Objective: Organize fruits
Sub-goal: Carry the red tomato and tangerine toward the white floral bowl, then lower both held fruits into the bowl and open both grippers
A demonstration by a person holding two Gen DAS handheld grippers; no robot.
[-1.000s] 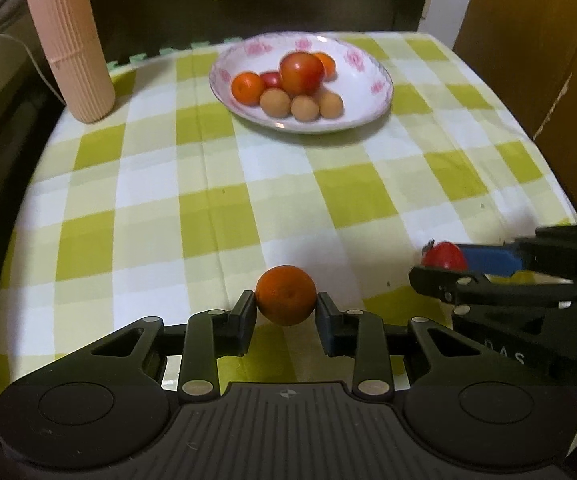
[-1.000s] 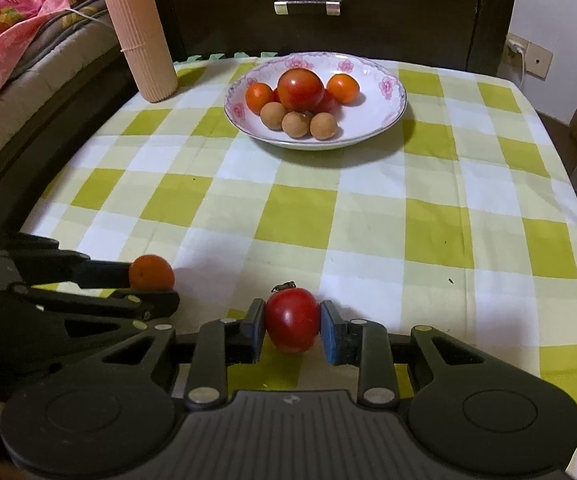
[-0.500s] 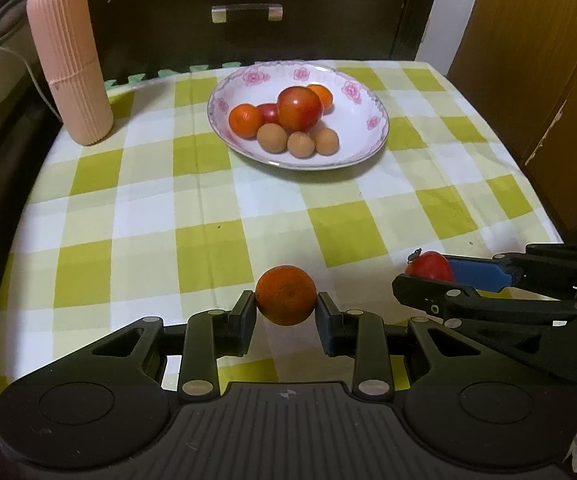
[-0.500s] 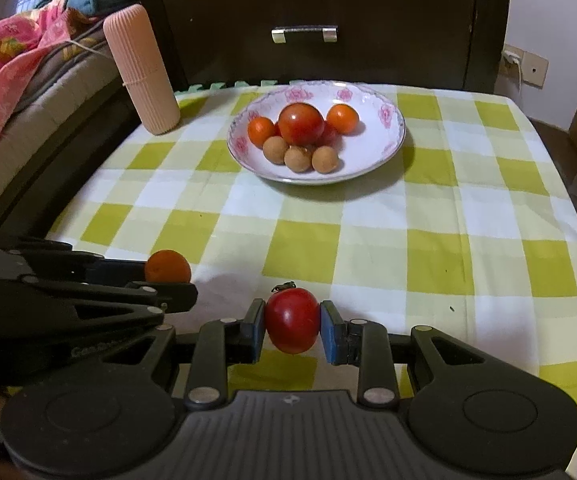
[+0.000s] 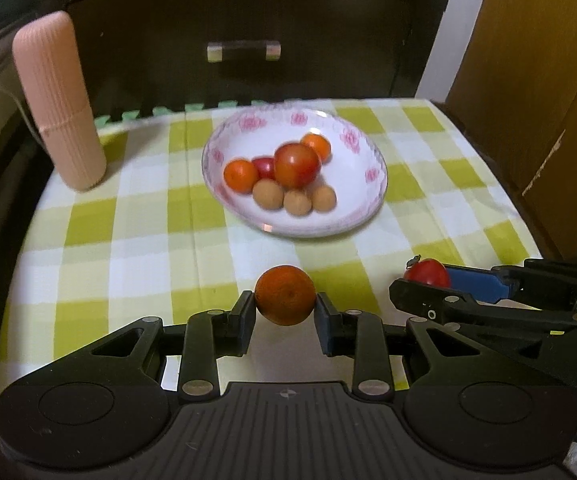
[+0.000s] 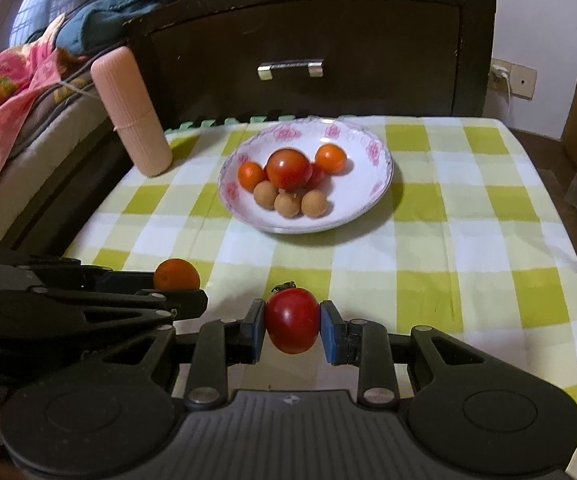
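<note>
My left gripper [image 5: 285, 312] is shut on a small orange [image 5: 285, 295] and holds it above the checked tablecloth; the orange also shows in the right wrist view [image 6: 176, 275]. My right gripper [image 6: 292, 330] is shut on a red tomato [image 6: 292, 320] with a dry stem; the tomato also shows in the left wrist view [image 5: 427, 273]. A white floral bowl [image 5: 368, 196] further back holds a large tomato [image 5: 297, 164], small oranges, and brown round fruits. The bowl also shows in the right wrist view [image 6: 372, 200].
A tall pink ribbed cylinder [image 5: 58, 100] stands at the table's back left corner. A dark wooden drawer cabinet [image 6: 308, 40] stands behind the table. Bedding [image 6: 4, 96] lies to the left. The table edge drops off on the right.
Both grippers have risen and tilted up with their fruits still held. The bowl now sits lower in both views and more of the cabinet shows.
</note>
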